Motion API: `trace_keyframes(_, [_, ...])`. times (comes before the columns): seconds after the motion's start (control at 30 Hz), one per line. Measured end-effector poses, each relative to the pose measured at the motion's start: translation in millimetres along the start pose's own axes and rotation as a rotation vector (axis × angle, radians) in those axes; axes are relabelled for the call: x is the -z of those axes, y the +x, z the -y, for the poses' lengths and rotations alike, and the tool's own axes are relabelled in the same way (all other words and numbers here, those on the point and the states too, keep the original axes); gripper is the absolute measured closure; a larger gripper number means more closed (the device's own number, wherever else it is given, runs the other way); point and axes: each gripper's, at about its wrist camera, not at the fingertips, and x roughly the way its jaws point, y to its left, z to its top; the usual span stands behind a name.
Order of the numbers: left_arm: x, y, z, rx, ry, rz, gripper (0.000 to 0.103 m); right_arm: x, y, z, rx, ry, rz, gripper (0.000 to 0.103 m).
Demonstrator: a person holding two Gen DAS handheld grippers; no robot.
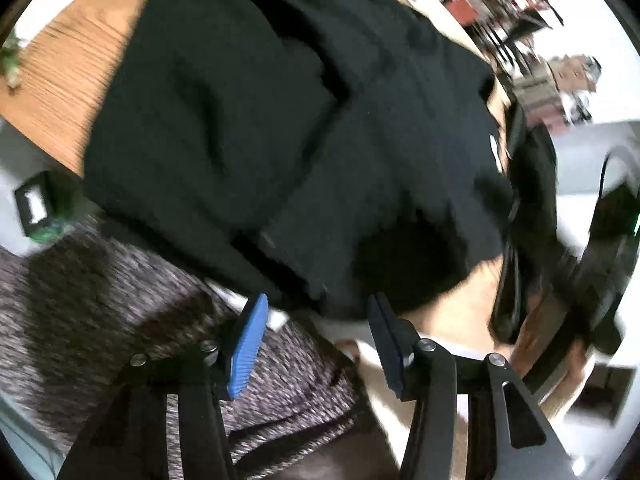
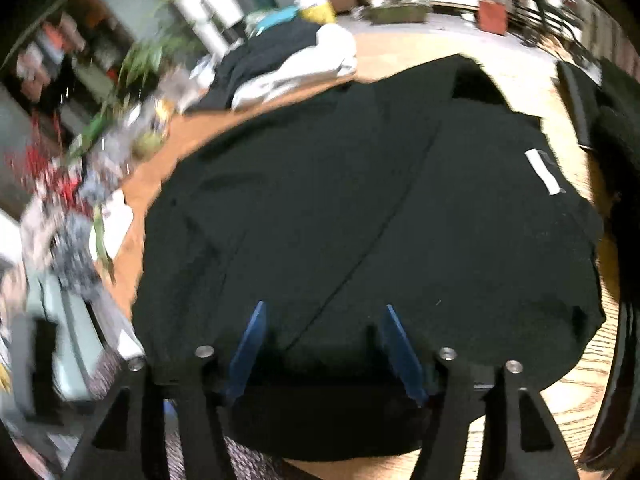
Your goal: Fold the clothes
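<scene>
A black garment (image 1: 280, 132) lies folded on the wooden table (image 1: 68, 76), its near edge hanging over the table's front. My left gripper (image 1: 316, 336) stands open just in front of that edge, nothing between its blue pad (image 1: 248, 348) and its dark pad (image 1: 386, 340). The right wrist view shows the same black garment (image 2: 360, 208) with a white label (image 2: 544, 172) at its right side. My right gripper (image 2: 324, 344) stands open over the near hem, the fabric lying loose under and between the blue pads (image 2: 248, 352), which do not press on it.
A pile of black and white clothes (image 2: 296, 64) lies at the back of the table (image 2: 560, 400). Plants and clutter (image 2: 100, 152) crowd the left side. A dark chair (image 2: 616, 240) stands at the right. A speckled grey-purple fabric (image 1: 120, 304) lies below the table edge.
</scene>
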Motion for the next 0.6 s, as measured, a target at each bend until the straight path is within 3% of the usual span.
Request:
trace_keyframes(0.17, [-2,-53,2,-0.05,0.033,0.146,0.045,27,15,-4,0.164,-0.011,-0.101,0.03])
trace_keyframes(0.23, [6,-67,4,-0.089,0.067,0.221,0.04,38,7,1,0.205,-0.004,-0.107,0.017])
trace_keyframes(0.3, [9,-80,2,-0.117,0.1,0.304,0.04,47,-4,8,0.227,0.014,-0.095,0.017])
trace_keyframes(0.37, [2,-90,2,-0.092,0.126,0.424,0.04,53,-13,15,0.232,0.039,-0.083,0.017])
trace_keyframes(0.43, [-25,-97,-8,-0.018,0.07,0.493,0.041,54,-16,20,0.22,0.06,-0.075,0.016])
trace_keyframes(0.47, [-40,-100,-13,0.022,0.035,0.523,0.056,53,-15,22,0.216,0.072,-0.074,0.016])
trace_keyframes(0.5, [-57,-98,-15,0.019,0.012,0.512,0.086,54,-16,24,0.216,0.083,-0.071,0.016])
trace_keyframes(0.53, [-74,-95,-16,0.001,-0.008,0.485,0.097,54,-17,24,0.209,0.085,-0.062,0.016])
trace_keyframes(0.6, [-105,-88,-17,-0.058,-0.013,0.414,0.102,53,-18,21,0.175,0.08,-0.035,0.018])
